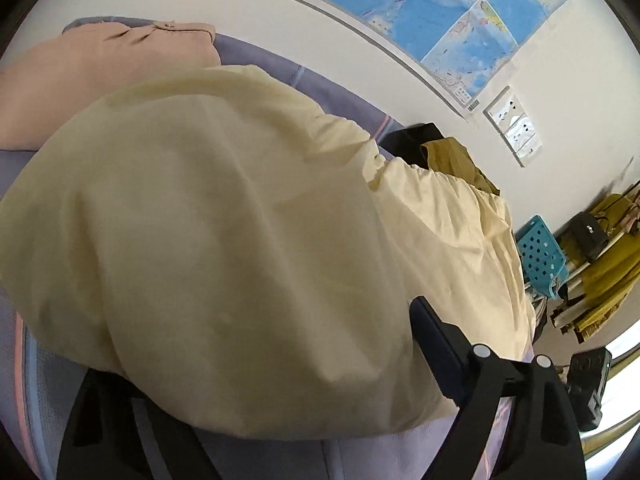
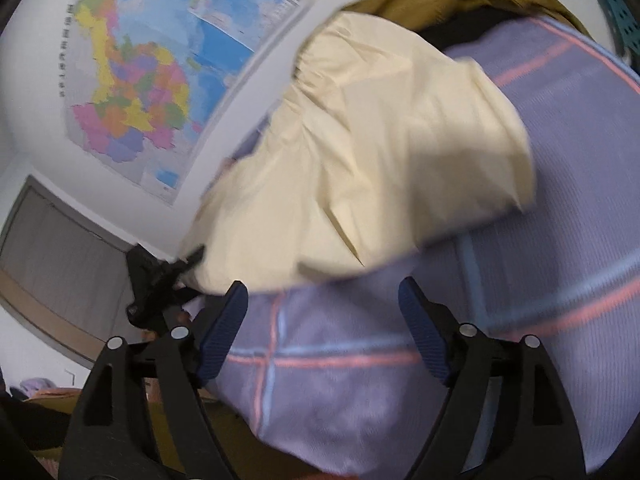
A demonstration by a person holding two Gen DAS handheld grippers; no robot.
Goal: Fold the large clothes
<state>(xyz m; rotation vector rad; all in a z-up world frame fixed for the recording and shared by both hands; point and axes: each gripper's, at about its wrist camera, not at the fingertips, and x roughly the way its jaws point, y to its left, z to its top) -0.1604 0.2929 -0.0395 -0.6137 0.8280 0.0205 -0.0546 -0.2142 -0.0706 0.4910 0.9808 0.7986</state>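
On bed: lavender sheet (image 2: 560, 168), pink and blue grid lines.
Task garment: cream garment (image 1: 224, 248), spread over sheet middle; folded part (image 2: 384, 152) at 12 o'clock from right gripper.
At 10 o'clock, left view: pink garment (image 1: 80, 76) lay on sheet.
At 1 o'clock: mustard cloth (image 1: 460, 164) beyond cream edge.
Wall: white, bore map (image 2: 144, 80); socket panel (image 1: 514, 128) beside it.
At 3 o'clock: teal perforated basket (image 1: 540, 256).
Left gripper (image 1: 256, 384): draped by cream fabric; cannot tell whether apart or closed.
Right gripper (image 2: 322, 328): fingers apart, above bare sheet.
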